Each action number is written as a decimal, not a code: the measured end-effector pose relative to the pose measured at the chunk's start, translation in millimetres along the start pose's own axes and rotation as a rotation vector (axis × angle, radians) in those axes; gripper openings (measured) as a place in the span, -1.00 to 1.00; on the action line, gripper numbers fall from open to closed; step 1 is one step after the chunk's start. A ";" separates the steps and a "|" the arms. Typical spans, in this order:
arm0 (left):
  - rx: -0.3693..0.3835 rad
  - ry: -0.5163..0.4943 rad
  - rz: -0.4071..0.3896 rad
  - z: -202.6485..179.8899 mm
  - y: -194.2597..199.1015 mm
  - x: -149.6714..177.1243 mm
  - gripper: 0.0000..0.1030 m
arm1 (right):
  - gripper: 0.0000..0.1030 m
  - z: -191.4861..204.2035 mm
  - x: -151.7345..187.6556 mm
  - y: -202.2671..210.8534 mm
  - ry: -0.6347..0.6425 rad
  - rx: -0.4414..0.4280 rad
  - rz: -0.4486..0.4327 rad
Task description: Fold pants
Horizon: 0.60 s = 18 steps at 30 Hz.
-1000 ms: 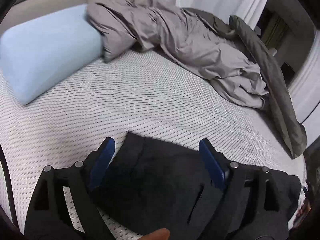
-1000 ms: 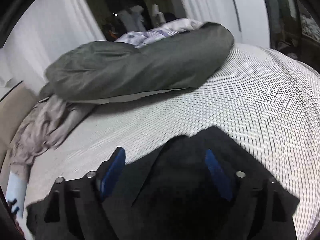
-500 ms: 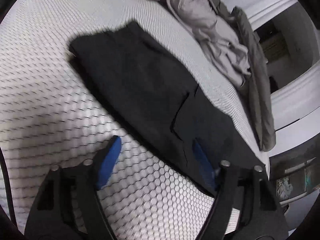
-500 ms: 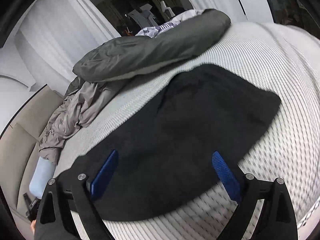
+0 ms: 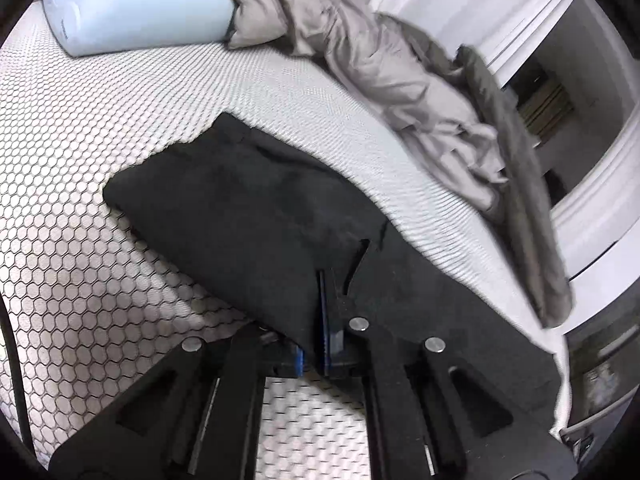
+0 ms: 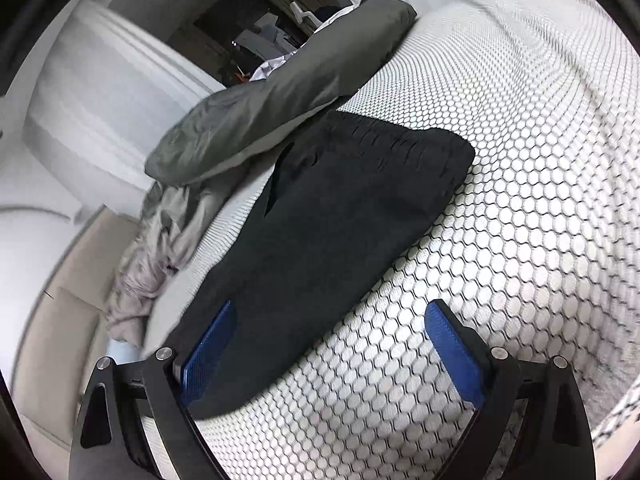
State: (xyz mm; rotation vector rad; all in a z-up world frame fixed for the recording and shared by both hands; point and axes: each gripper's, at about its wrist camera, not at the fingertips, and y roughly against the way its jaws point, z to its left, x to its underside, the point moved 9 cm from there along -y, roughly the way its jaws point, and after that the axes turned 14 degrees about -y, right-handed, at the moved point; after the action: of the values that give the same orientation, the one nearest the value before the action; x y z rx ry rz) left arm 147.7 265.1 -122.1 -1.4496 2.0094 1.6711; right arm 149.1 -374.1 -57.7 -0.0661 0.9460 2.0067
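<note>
Black pants [image 5: 248, 216] lie flat on the white honeycomb-patterned bed, running from the middle of the left wrist view to its lower right. My left gripper [image 5: 320, 312] is shut on the near edge of the pants, with a fold of black cloth pinched between its blue pads. In the right wrist view the pants [image 6: 344, 208] stretch away toward their waistband. My right gripper [image 6: 332, 316] stands open just above the bed. Its left pad hangs over the cloth's near edge and its right pad over the bare cover, with nothing gripped.
A light blue pillow [image 5: 136, 4] lies at the head of the bed. A crumpled grey sheet [image 5: 376, 64] and a dark green duvet [image 6: 280, 96] lie heaped along the far side, close beside the pants. White curtains [image 6: 96, 112] hang beyond them.
My left gripper dropped to the near edge of the pants and shut on it. My right gripper swung right and down until its jaws straddle the pants' near edge.
</note>
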 end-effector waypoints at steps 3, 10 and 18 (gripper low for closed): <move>-0.011 0.011 0.037 4.7 -9.3 4.5 -0.94 | 0.74 -0.1 -16.4 -25.9 -0.034 0.031 -0.013; 0.031 0.029 0.016 19.2 10.8 0.9 -0.94 | -0.95 -2.7 -34.9 -49.5 -0.143 -0.017 -0.063; -0.077 -0.092 0.071 41.0 49.2 23.6 -0.72 | -0.89 0.4 1.0 18.2 -0.058 0.019 -0.041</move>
State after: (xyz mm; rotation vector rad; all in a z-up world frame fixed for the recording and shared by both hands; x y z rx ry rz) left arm 81.4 281.1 -119.2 -1.3120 1.9905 1.8275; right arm 135.2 -378.8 -47.0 -0.0164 0.9196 1.9512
